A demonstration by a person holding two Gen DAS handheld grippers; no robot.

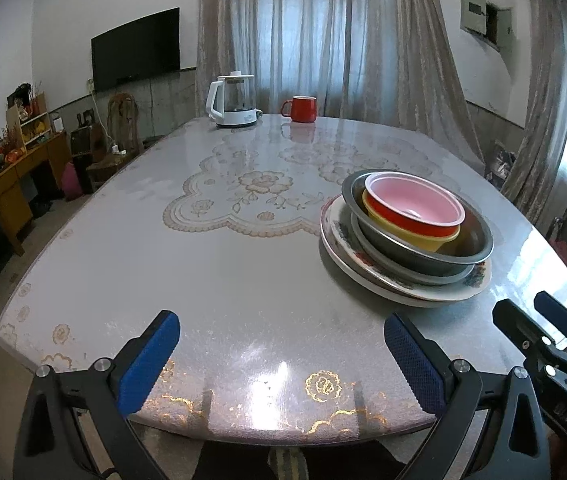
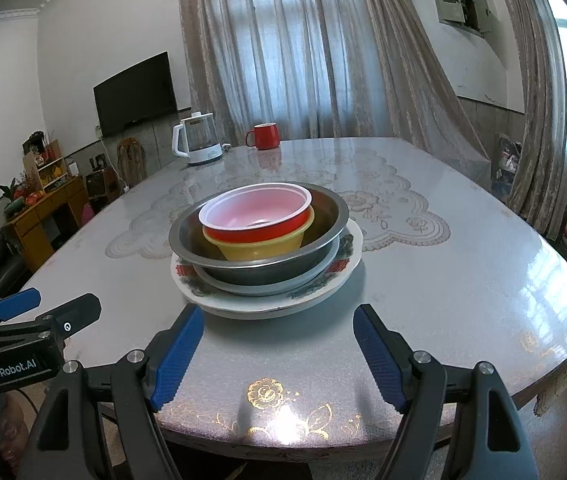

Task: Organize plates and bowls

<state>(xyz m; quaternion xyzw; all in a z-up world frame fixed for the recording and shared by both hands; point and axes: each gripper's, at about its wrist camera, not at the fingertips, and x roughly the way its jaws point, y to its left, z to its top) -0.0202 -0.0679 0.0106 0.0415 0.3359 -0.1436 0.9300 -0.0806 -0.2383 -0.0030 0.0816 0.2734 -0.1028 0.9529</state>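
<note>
Stack looks done, both tongs hanging back empty at the near edge.

Big oval table (image 2: 463,280) under a glossy lace-print cover, then the dish pile toward its near right: floral plate (image 2: 347,270) at the bottom, steel dish (image 2: 271,286) on it, deep steel bowl (image 2: 259,268) in that, yellow bowl (image 2: 255,250) nested inside, red bowl with pink inside (image 2: 257,230) on top. Widest at the base, smallest up top, probably so nothing tips. White kettle (image 2: 199,144) and red mug (image 2: 265,136) parked far back, well apart from the pile. Right gripper (image 2: 279,354) lined up just short of the plate, fingers spread wide, nothing between them. Left gripper (image 1: 283,364) off to the pile's left over bare tabletop, also spread wide and empty.
</note>
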